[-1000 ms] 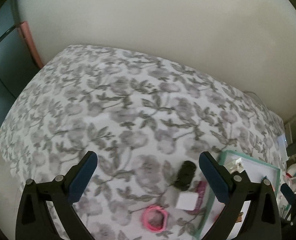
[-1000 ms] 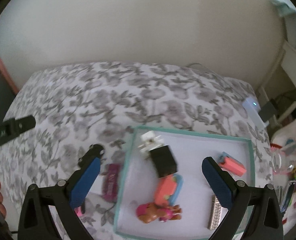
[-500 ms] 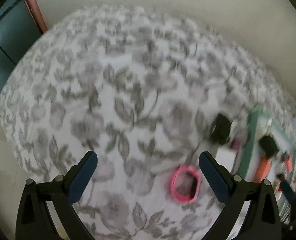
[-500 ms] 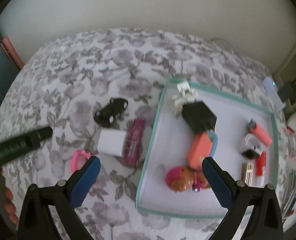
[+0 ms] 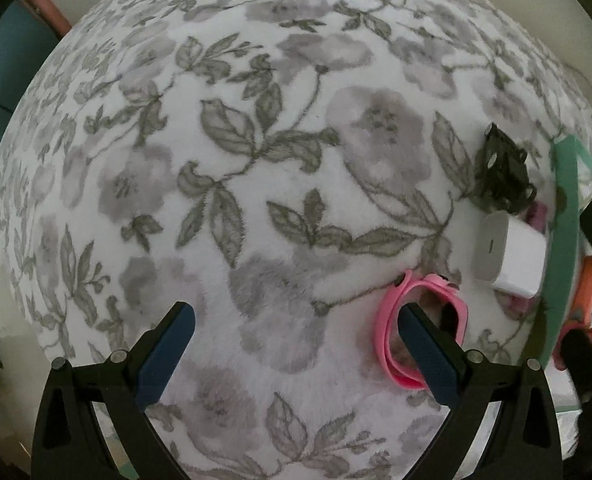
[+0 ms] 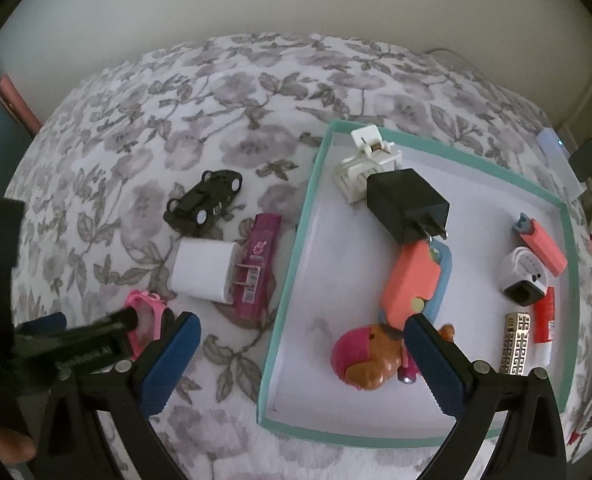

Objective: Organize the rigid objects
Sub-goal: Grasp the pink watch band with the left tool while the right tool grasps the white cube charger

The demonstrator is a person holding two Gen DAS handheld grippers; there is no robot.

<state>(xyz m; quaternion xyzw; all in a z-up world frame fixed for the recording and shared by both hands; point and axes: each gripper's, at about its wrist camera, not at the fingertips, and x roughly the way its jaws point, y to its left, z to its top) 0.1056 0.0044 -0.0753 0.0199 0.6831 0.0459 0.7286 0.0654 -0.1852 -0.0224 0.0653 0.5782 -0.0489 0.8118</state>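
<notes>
My left tool (image 5: 296, 320) stands low over the floral blanket (image 5: 256, 160), fingers spread wide and gripping nothing. Its right finger (image 5: 427, 348) overlaps the pink band (image 5: 383, 332) in the wrist view; whether it sits inside the loop or only above it, I cannot tell. In the right wrist view the left tool (image 6: 92, 344) shows as a dark arm reaching in over the pink band (image 6: 148, 308).

My right tool (image 6: 301, 356) is likewise spread and empty, hovering above the near left corner of the teal-rimmed tray (image 6: 292, 264).

Items lying loose on the blanket, left of the tray:
- black toy car (image 6: 204, 202), overturned, wheels up;
- white charger (image 6: 204, 270), its prongs pointing toward and overlapping the magenta tube (image 6: 258, 264) just beside it;
- the pink band, nearest to me.

Items inside the tray:
- white clip (image 6: 365, 164) at the far left corner;
- black charger (image 6: 407, 204) partly on top of the clip, prongs toward me;
- coral case (image 6: 411, 280) on a blue piece, near the black charger;
- bear toy (image 6: 365, 356) with a pink hood, at the near side, partly behind my right finger (image 6: 435, 360);
- gold patterned bar (image 6: 515, 340) and red tube (image 6: 543, 320) side by side at the right;
- white and black device (image 6: 521, 274) and coral lighter-shaped item (image 6: 541, 246) at the far right.

The tray rim (image 5: 563, 240) also shows at the right edge of the left wrist view.
</notes>
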